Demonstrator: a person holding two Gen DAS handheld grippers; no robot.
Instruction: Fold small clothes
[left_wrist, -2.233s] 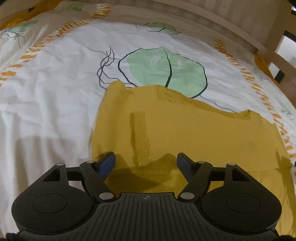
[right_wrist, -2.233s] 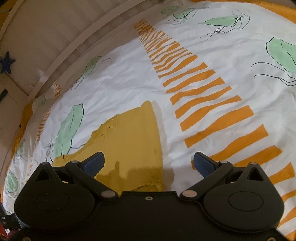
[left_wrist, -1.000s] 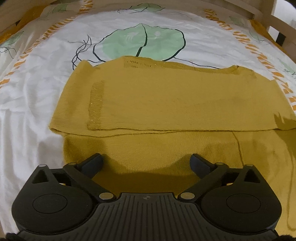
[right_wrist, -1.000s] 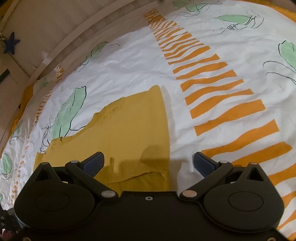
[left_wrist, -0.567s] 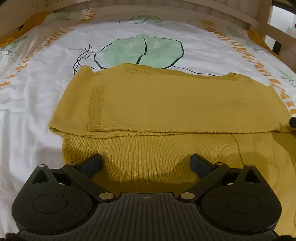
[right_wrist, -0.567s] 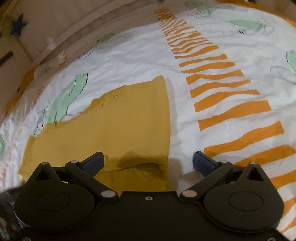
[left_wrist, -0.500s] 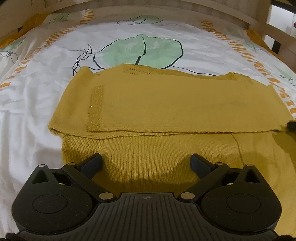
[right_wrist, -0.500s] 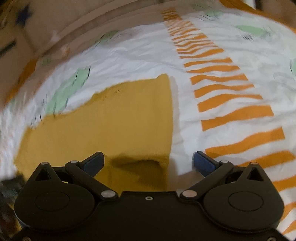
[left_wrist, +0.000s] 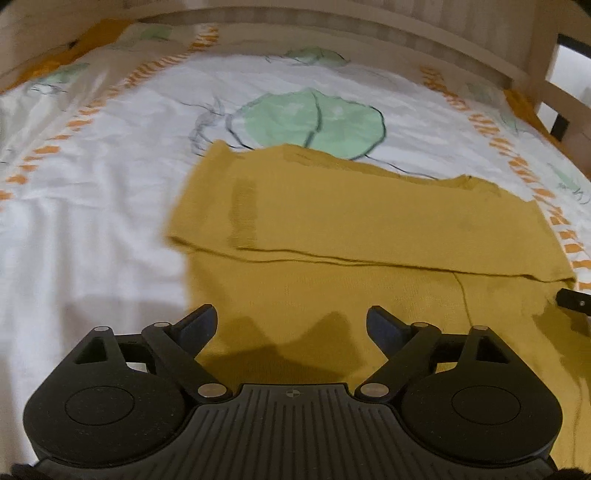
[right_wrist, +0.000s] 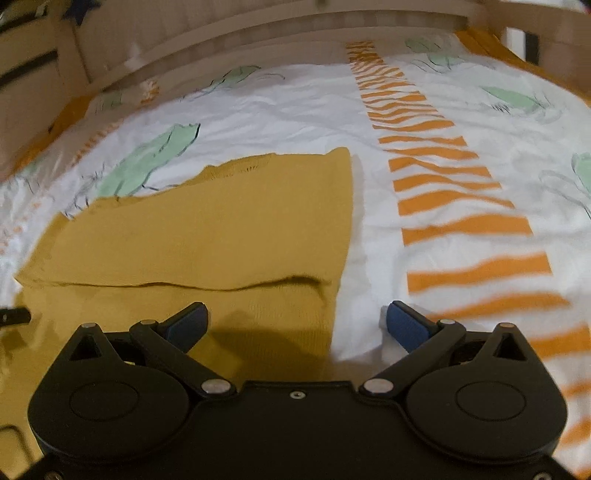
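Over garment's near edge | left hand-held gripper jaws closing, nothing pinched | right hand-held gripper spread wide, empty, straddling side edge | mustard knit garment flat on bed, far layer folded over, likely next fold

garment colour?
Mustard yellow knit garment, plain. Clearest in the left wrist view.

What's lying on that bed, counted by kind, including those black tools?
Mustard-yellow knitted garment, partly folded: 1
Patterned bed sheet with green leaves and orange stripes: 1
Hand-held black grippers: 2, the left gripper and the right gripper
Total: 4
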